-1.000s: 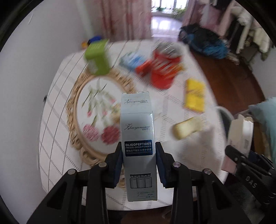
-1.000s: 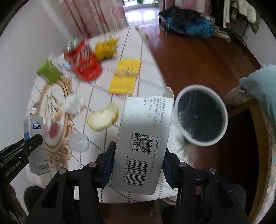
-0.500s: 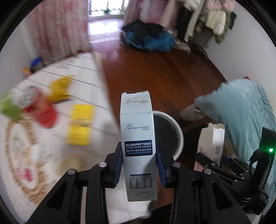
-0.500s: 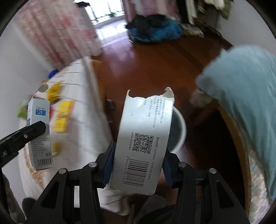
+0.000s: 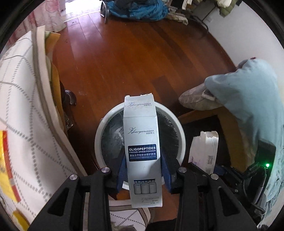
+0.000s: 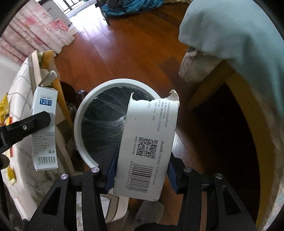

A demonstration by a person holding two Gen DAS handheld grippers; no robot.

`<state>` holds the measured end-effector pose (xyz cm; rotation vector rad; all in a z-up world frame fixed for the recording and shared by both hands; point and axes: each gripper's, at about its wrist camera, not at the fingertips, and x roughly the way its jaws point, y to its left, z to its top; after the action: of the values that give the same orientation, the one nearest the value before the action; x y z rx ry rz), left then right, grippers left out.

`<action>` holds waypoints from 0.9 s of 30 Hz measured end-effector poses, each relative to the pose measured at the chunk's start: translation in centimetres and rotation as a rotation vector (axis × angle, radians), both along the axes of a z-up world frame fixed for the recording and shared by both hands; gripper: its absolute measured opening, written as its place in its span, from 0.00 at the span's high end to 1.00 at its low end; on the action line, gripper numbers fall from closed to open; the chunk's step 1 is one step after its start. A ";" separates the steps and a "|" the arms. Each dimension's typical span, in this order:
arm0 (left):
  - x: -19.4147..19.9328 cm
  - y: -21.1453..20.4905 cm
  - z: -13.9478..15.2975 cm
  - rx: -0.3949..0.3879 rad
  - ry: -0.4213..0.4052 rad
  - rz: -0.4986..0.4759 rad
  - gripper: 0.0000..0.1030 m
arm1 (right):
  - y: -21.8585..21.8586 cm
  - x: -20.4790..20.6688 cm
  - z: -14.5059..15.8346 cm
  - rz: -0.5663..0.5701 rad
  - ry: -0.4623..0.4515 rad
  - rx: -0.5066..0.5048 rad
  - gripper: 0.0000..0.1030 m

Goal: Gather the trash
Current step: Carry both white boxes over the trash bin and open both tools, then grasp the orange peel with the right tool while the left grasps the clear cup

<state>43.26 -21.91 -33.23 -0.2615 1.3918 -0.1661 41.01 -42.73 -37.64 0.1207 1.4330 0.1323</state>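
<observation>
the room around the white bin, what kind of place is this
Most likely a lived-in home room. The bin stands on a reddish wooden floor, there is a pink floral curtain, and a heap of blue clothing lies by the far wall.

We see a white bin [image 5: 99, 142] with a black liner [image 6: 103, 128], a reddish-brown wood floor [image 5: 124, 53], and a white tablecloth [image 5: 21, 106] crossed by grey dashes.

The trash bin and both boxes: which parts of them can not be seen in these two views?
- Trash bin, left wrist view: the middle of its inside is hidden behind the Oligopeptides box.
- Trash bin, right wrist view: its right rim is hidden behind the torn white box.
- Both boxes: their contents cannot be seen.
</observation>
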 end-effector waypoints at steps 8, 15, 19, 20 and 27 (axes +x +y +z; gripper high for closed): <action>-0.6 -0.9 -1.2 0.092 -0.007 -0.037 0.04 | 1.3 1.8 -3.9 0.001 0.032 0.012 0.39; -2.0 -0.5 0.1 0.206 -0.046 -0.020 0.04 | 1.2 1.0 -3.1 -0.004 0.001 -0.094 0.00; -3.0 -0.3 2.0 0.232 -0.071 -0.005 0.04 | 0.9 -0.3 -1.0 -0.002 -0.024 -0.131 0.00; -3.4 -0.2 2.7 0.239 -0.082 -0.004 0.04 | 0.8 -0.6 -0.5 0.000 -0.029 -0.135 0.00; -6.1 -0.3 8.1 0.275 -0.160 0.018 0.04 | 0.0 -3.1 5.3 -0.012 -0.098 -0.152 0.00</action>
<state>37.16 -22.18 -25.11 -0.0312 1.2364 0.0204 37.95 -42.76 -32.35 -0.0017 1.3390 0.0189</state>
